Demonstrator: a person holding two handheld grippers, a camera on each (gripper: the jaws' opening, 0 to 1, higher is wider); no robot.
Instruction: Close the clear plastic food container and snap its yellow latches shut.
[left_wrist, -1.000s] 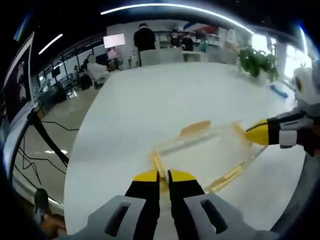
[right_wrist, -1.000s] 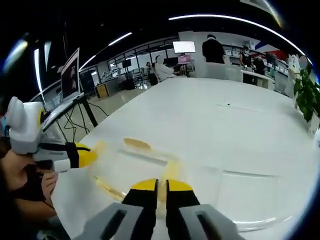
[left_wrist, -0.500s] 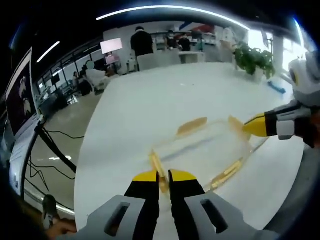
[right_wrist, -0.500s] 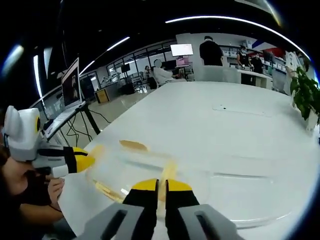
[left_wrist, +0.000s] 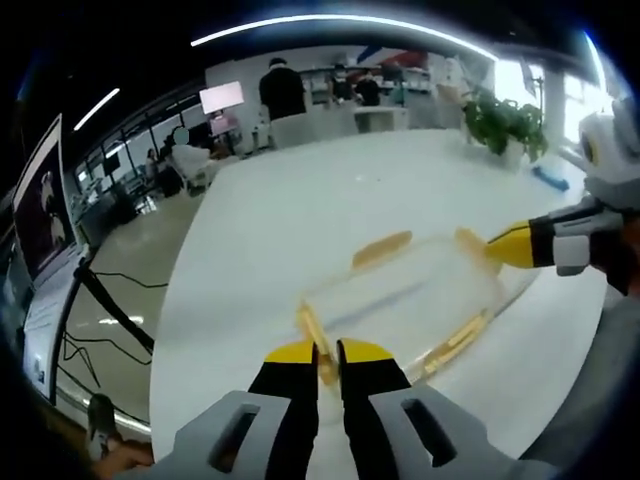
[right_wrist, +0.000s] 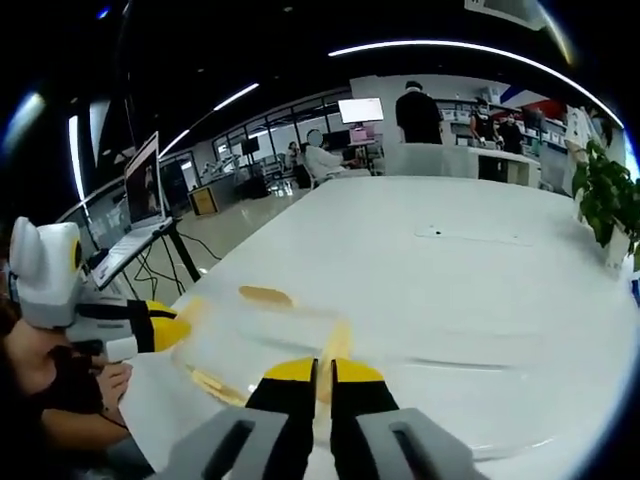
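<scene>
Container (left_wrist: 410, 305), clear plastic, is recorded lying flat on the white desk (left_wrist: 330, 190), held between two pairs of tongs at opposite short ends. Desk: large, pale, rounded at its near edge, with a potted plant (left_wrist: 508, 125) at its far side and an office with standing people beyond. Container lid appears to be down, though this cannot be confirmed through the clear plastic. Four yellow latches are listed: one on the far long side (left_wrist: 381, 248), one on the near long side (left_wrist: 455, 345), one at each short end. Left tongs (left_wrist: 327, 352) are pressed together on the short-end latch (left_wrist: 311, 330) nearest them; in the right gripper view they enter from the left, tip at the container's end. Right tongs (right_wrist: 322, 369) are likewise pinched on their own end latch (right_wrist: 335, 343). Whether any latch is snapped home cannot be told. Risks, as judged: the light container may slide or tip on the smooth desk if one side is pressed harder than the other; a latch gripped off-centre may slip free; an unseated lid would prevent the latches from catching.
</scene>
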